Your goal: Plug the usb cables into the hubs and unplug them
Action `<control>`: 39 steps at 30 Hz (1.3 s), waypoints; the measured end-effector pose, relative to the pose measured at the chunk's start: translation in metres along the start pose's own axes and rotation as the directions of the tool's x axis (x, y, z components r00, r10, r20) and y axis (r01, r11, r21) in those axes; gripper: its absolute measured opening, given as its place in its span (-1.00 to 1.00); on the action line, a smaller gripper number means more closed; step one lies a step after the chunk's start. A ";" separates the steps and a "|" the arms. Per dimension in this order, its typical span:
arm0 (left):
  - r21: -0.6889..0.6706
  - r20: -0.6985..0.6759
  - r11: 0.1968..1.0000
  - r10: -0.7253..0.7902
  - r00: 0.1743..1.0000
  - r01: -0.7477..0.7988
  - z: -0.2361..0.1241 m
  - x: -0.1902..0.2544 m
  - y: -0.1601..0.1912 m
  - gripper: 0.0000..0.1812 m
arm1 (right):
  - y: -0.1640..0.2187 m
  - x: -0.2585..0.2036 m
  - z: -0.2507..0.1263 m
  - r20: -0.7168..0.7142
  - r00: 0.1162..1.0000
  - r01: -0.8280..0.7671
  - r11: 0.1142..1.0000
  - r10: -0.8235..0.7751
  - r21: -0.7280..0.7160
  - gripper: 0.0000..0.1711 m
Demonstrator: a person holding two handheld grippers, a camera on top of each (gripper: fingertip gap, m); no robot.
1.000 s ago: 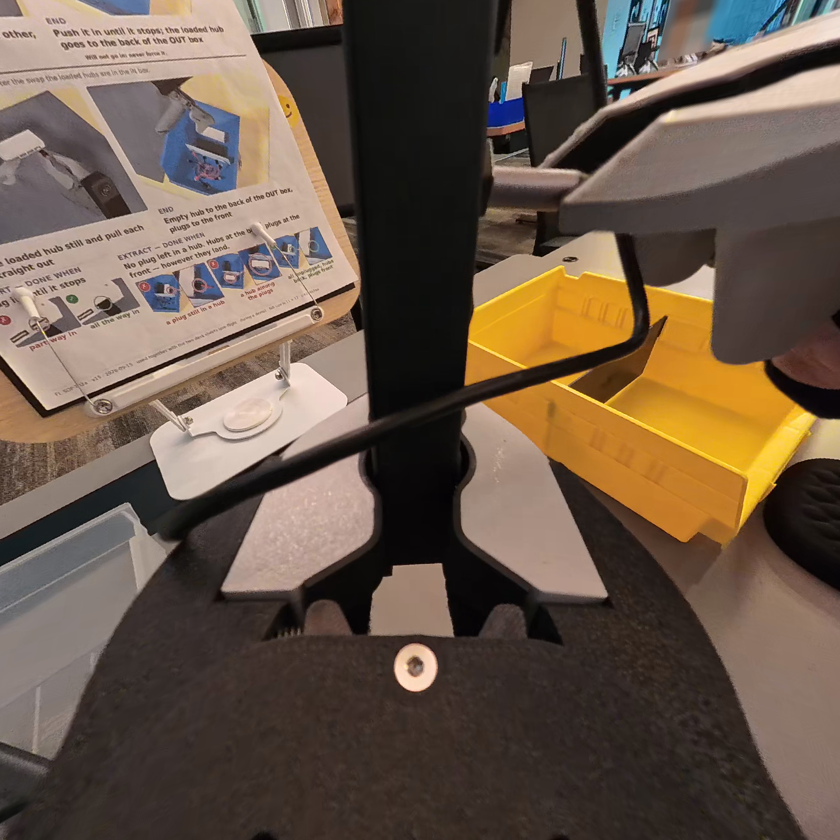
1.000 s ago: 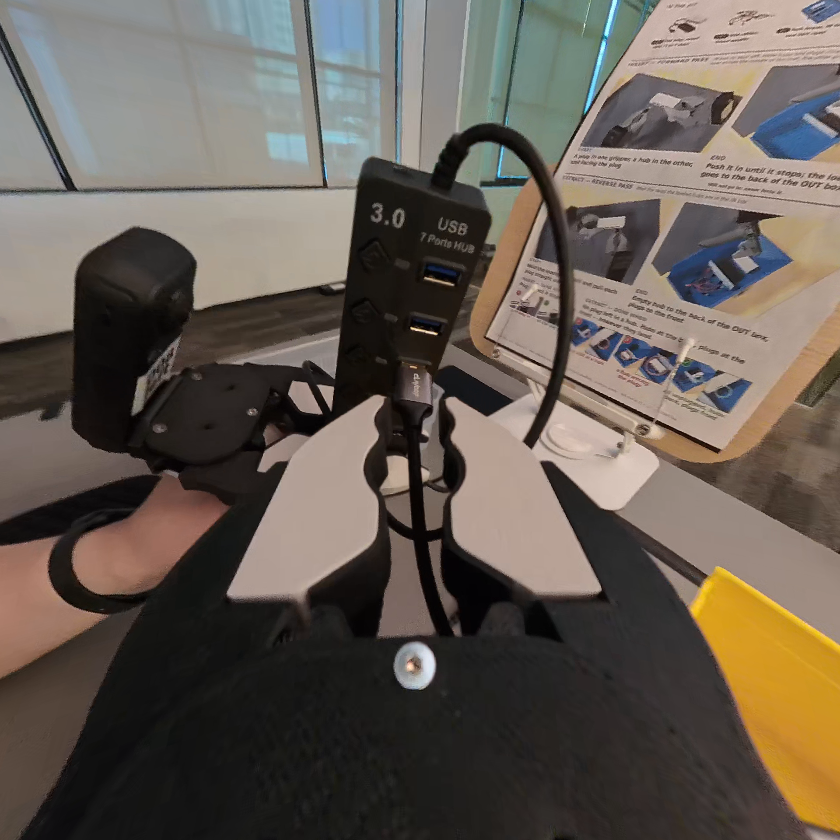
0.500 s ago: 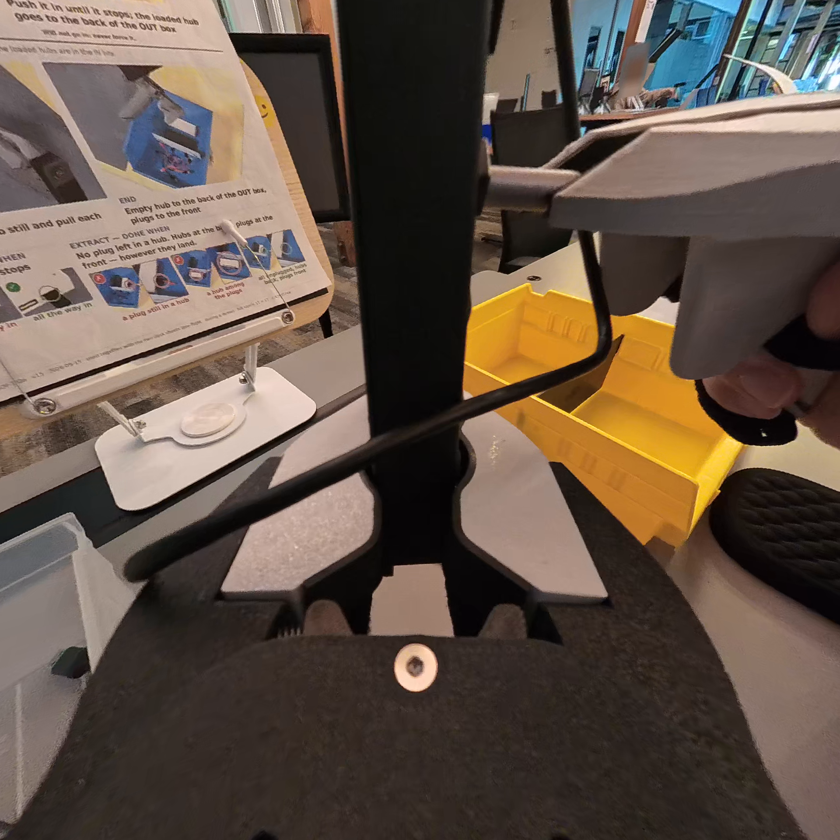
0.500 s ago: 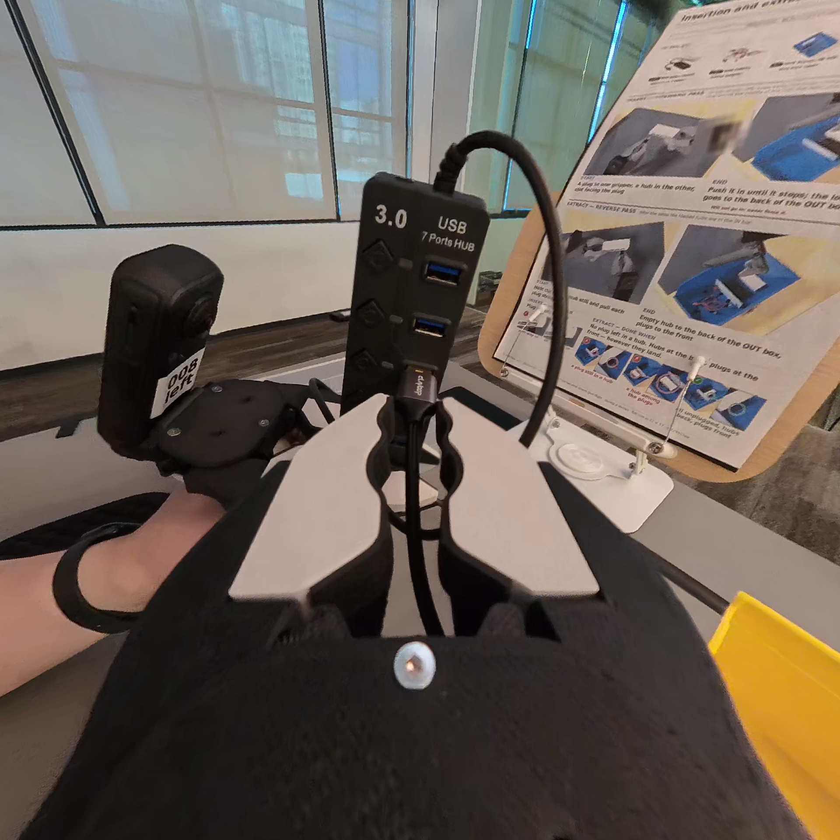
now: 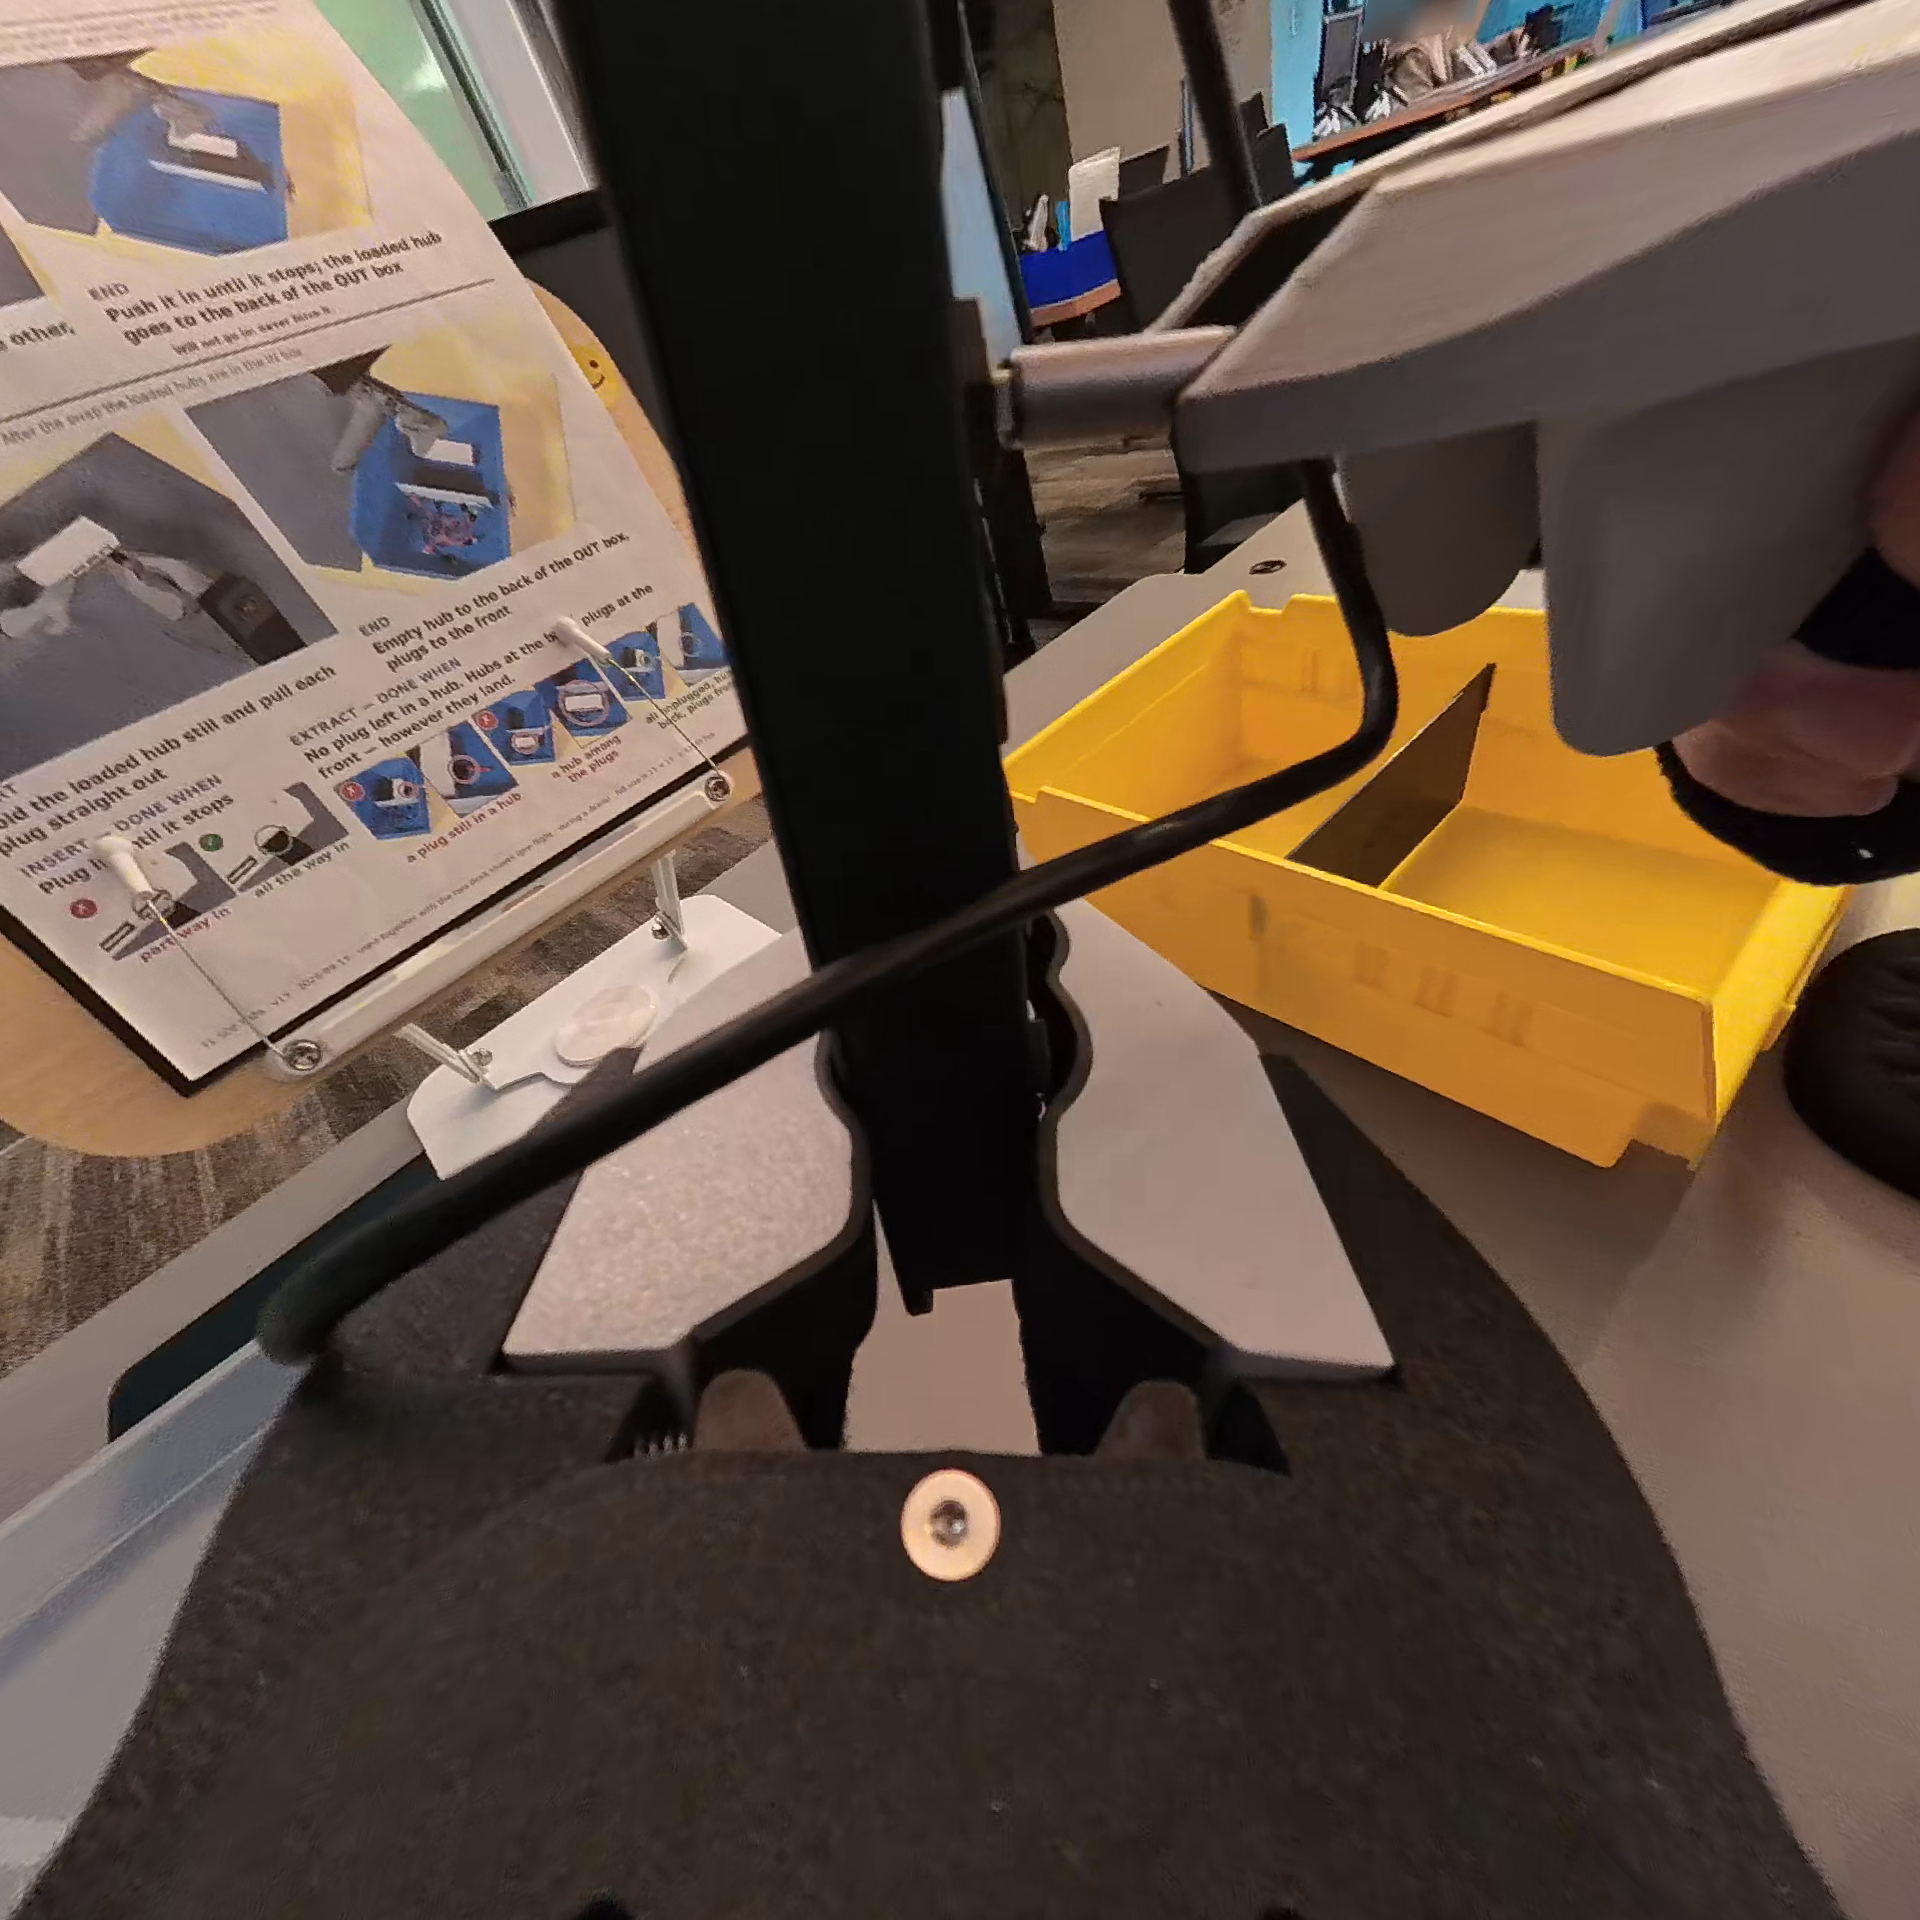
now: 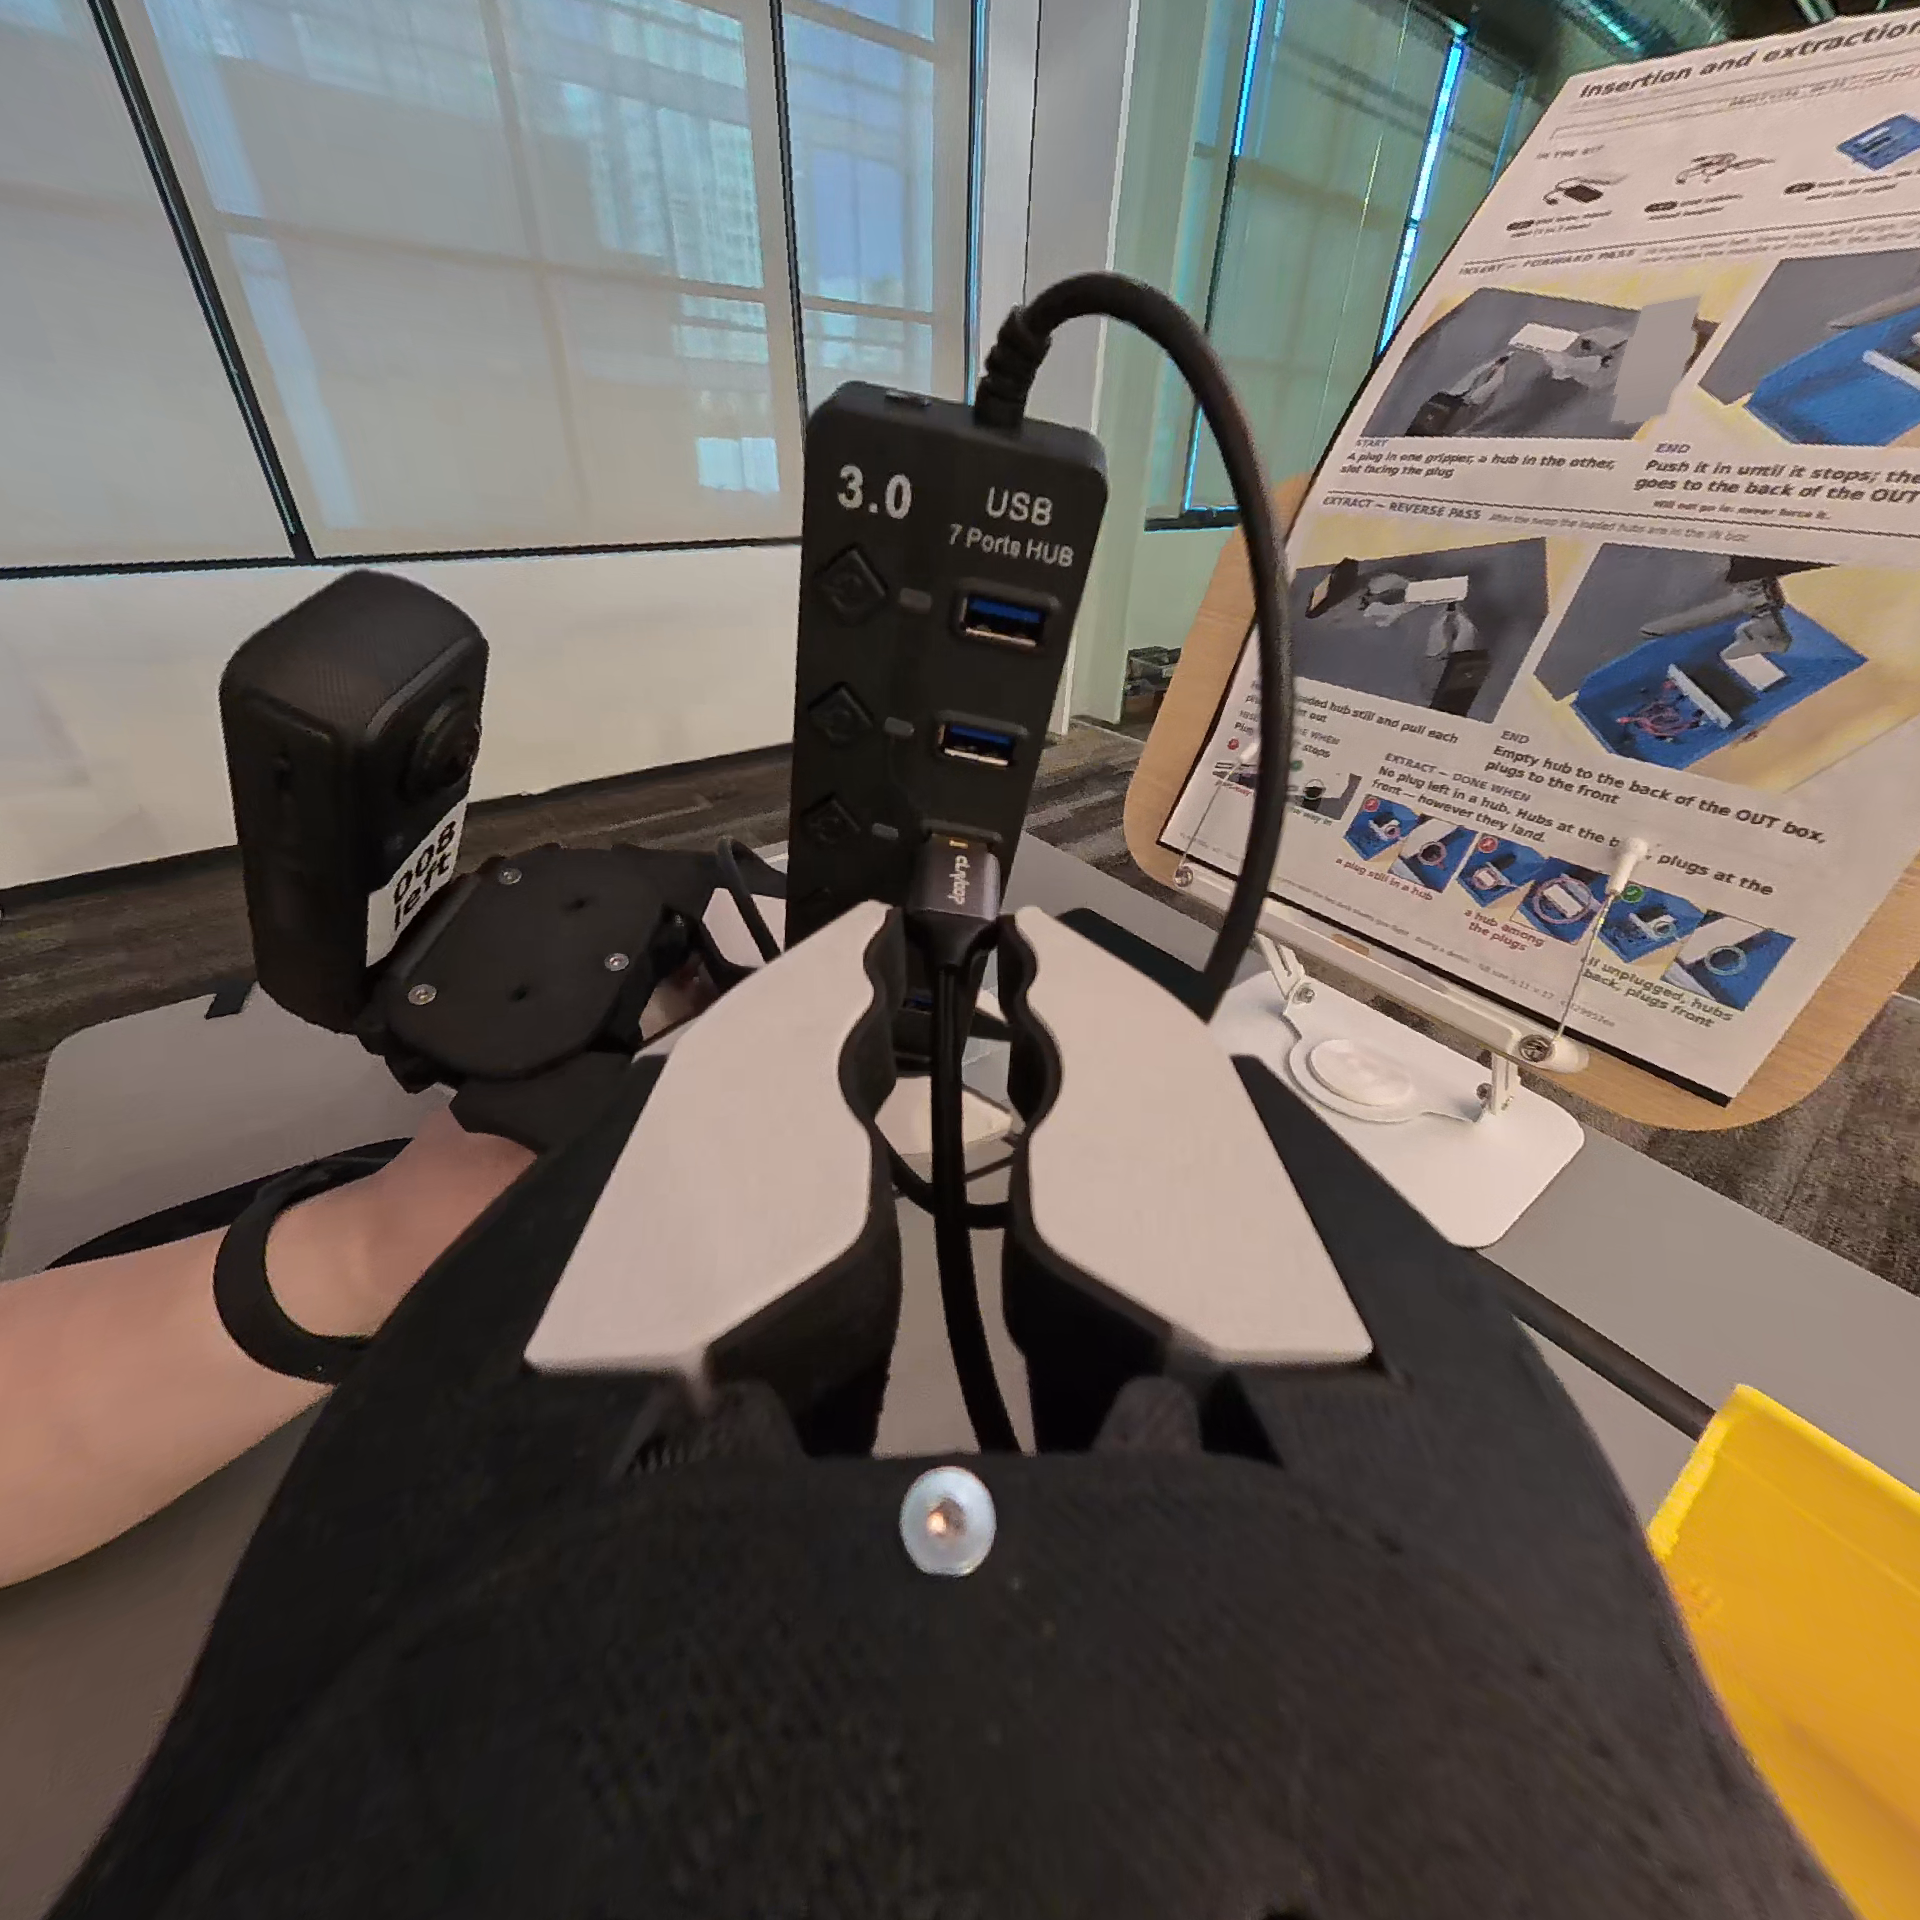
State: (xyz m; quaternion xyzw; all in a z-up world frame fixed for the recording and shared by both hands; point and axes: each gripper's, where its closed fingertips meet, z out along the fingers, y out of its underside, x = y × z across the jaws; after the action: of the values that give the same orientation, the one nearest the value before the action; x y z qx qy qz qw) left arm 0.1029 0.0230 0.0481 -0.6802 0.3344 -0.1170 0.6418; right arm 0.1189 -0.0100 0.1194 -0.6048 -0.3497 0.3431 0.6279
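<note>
The left claw [image 5: 951, 1091] is clenched on the upright hub [image 6: 935, 644]. The right claw [image 6: 951, 966] stands released around the plug [image 6: 954, 878], which sits in the hub.

Hub [image 5: 800, 520] top runs past the left view's upper edge. Yellow bin [image 6: 1808, 1621] cut by the right view's edge. Hub's lower ports [image 6: 920, 1013] hidden behind fingers [image 6: 748, 1122].

An office — rows of desks and chairs [image 5: 1153, 223] behind, tall windows [image 6: 499, 270], carpet floor [image 6: 1122, 790].
</note>
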 end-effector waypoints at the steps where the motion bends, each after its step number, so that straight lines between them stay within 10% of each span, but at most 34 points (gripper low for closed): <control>1: -0.004 -0.001 1.000 -0.001 1.000 0.001 0.000 0.001 0.000 -0.70 | 0.000 0.000 0.000 -0.004 1.000 0.000 1.000 0.000 0.006 -0.80; 21: 0.163 -0.023 0.977 -0.136 0.990 0.138 -0.007 -0.002 -0.021 -0.70 | 0.005 -0.009 0.006 0.004 0.999 0.046 0.999 -0.046 0.002 -0.80; 39: 0.129 0.068 0.988 0.074 0.995 -0.083 -0.016 -0.008 -0.022 -0.70 | 0.002 -0.019 0.005 0.006 1.000 0.020 0.997 -0.021 0.068 -0.80</control>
State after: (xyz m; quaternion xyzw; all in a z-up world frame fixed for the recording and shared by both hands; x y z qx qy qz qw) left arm 0.0940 0.0139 0.0741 -0.6261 0.3320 -0.0918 0.6995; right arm 0.1045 -0.0229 0.1166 -0.5783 -0.3461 0.3502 0.6505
